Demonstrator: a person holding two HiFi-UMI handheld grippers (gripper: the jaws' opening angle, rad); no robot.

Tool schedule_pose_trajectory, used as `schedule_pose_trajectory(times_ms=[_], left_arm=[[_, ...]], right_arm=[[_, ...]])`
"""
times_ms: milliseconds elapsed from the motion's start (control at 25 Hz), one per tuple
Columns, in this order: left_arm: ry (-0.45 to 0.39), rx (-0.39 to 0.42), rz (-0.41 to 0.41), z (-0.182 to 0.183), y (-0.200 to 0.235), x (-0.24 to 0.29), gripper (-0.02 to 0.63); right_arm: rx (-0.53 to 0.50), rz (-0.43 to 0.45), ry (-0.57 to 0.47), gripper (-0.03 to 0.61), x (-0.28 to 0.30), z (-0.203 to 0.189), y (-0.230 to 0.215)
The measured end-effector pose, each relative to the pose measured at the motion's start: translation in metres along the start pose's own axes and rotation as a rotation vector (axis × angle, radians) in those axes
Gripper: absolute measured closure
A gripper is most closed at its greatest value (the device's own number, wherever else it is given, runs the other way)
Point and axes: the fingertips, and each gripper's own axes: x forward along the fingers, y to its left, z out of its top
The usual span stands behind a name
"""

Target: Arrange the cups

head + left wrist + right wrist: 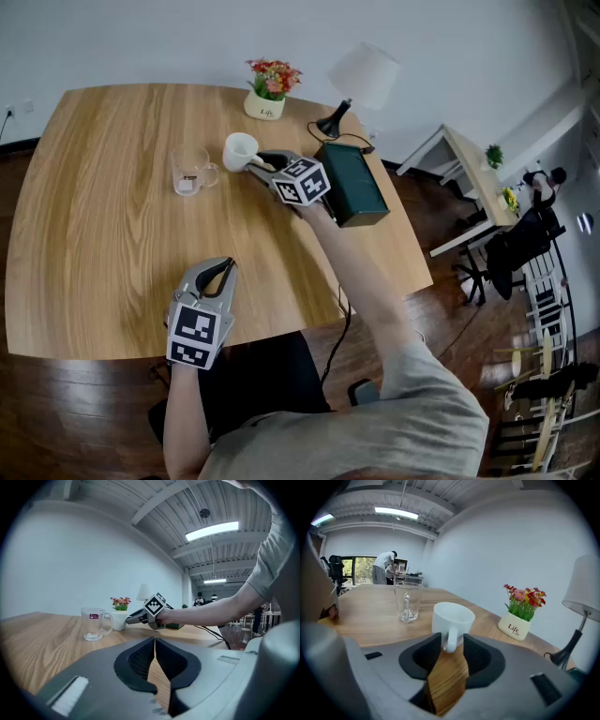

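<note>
Nearest, by the near edge of the wooden surface (103, 234), the left gripper (223, 269) hovers about level and points toward the far side. Its jaws are closed together with nothing between them, as the left gripper view (154, 641) shows. Bare wood lies ahead of it.

The right arm is stretched out across the surface from the near right, forearm bare below a grey sleeve. The right gripper (255, 164) tips slightly downward toward the far left. In its own view, the right gripper (451, 641) has its jaws spread wide. The handle of the white cup (452, 616) sits between the tips without being squeezed.

The white cup (239, 148) stands upright on the far middle of the surface, its handle turned toward the gripper. To its left, a little apart, stands the glass mug (190, 171), also upright and with a small red label.

Just right of the right hand sits a dark green box (354, 183), close to the arm's side. Beyond the white cup is a white flower pot (265, 105) holding red and orange flowers. Farther right, beyond the box, a lamp (364, 75) with a white shade stands on a black base at the far edge.
</note>
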Motion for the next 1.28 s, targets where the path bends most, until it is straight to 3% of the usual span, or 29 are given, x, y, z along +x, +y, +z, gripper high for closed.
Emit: schedule_pose_trajectory(times_ms=[200,360,560,760,880,960,1120,1280], left_arm=[[-0.006,-0.025,0.018,-0.005,-0.007,0.005,0.594],[-0.011,-0.029,0.017,-0.004,-0.007,0.005,0.594],[-0.011,-0.033,0.030,-0.004,-0.003,0.001,0.594],[-0.012,-0.032,0.021,-0.002,-0.005,0.004,0.594],[-0.008,-0.028,0.019,0.000,-0.005,0.005,0.594],[-0.006,-0.026,0.016,0.001,-0.006,0.006,0.594],[-0.002,-0.024,0.018,0.002,-0.005,0.004,0.595],[-0.004,-0.027,0.023,0.000,-0.003,0.003,0.595]], right_arm=[[0.008,0.008,0.016,0.507,-0.006,0.002,-0.003],[0.055,0.005,-0.025,0.514,-0.018,0.003,0.000],[0.193,0.007,-0.102,0.514,-0.040,-0.004,-0.003],[0.336,-0.033,-0.215,0.514,-0.091,-0.002,-0.034],[0.369,-0.105,-0.287,0.514,-0.138,0.007,-0.069],[0.370,-0.200,-0.292,0.514,-0.176,0.001,-0.106],[0.419,-0.392,-0.198,0.514,-0.237,-0.050,-0.176],[0.470,-0.456,-0.088,0.514,-0.259,-0.102,-0.207]])
